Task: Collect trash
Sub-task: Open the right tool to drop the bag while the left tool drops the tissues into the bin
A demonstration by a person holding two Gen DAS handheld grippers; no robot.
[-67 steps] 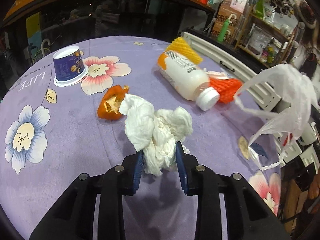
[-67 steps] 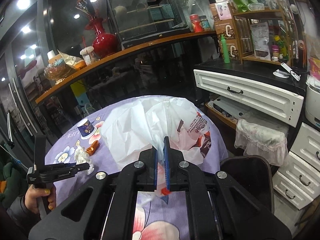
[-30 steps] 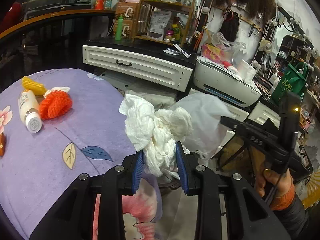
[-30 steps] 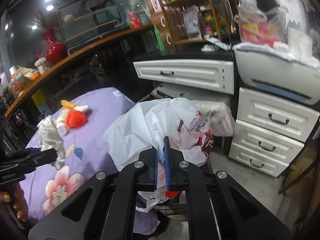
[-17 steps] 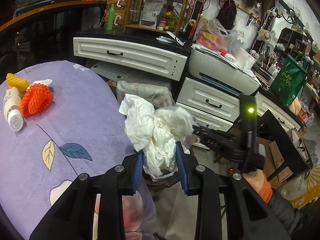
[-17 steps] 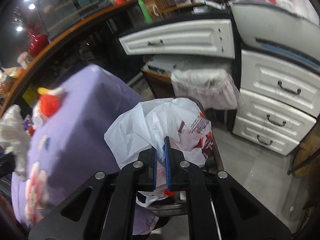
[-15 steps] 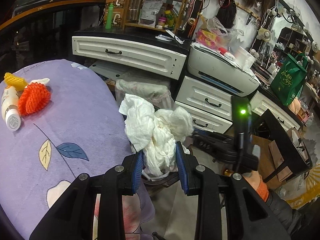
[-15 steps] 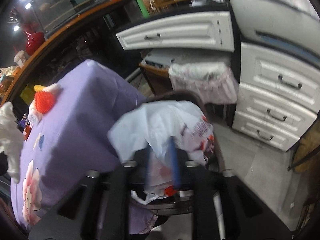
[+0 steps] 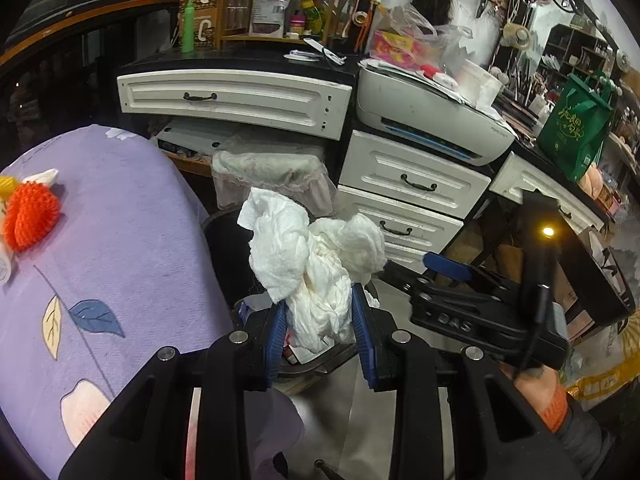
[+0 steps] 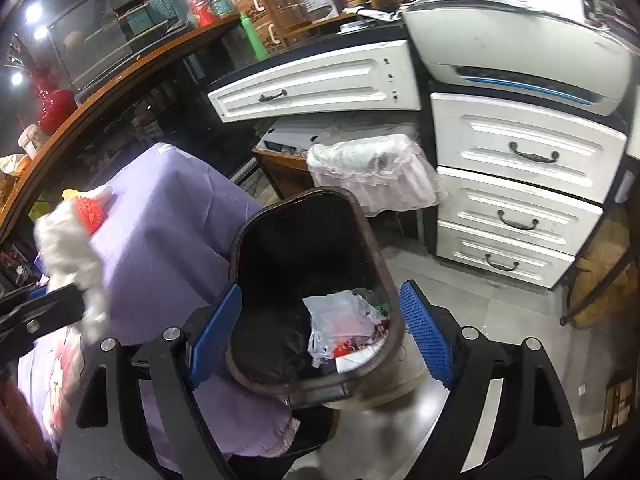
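The left gripper (image 9: pixel 320 334) had its two blue pads pressed tight on a crumpled white tissue wad (image 9: pixel 316 264), in the middle of the left wrist view, above the dark trash bin (image 10: pixel 280 216). The right gripper (image 10: pixel 320 332) was opening its jaws wide, with nothing pinched between them, low in its own view over the bin. The white plastic bag (image 10: pixel 344 324) lay inside the bin, beside the purple tablecloth (image 10: pixel 160 232).

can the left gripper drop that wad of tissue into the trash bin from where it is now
Probably yes. The left gripper holds the tissue wad right over the trash bin, whose mouth is open; the right gripper, fingers opening and empty, sits alongside.
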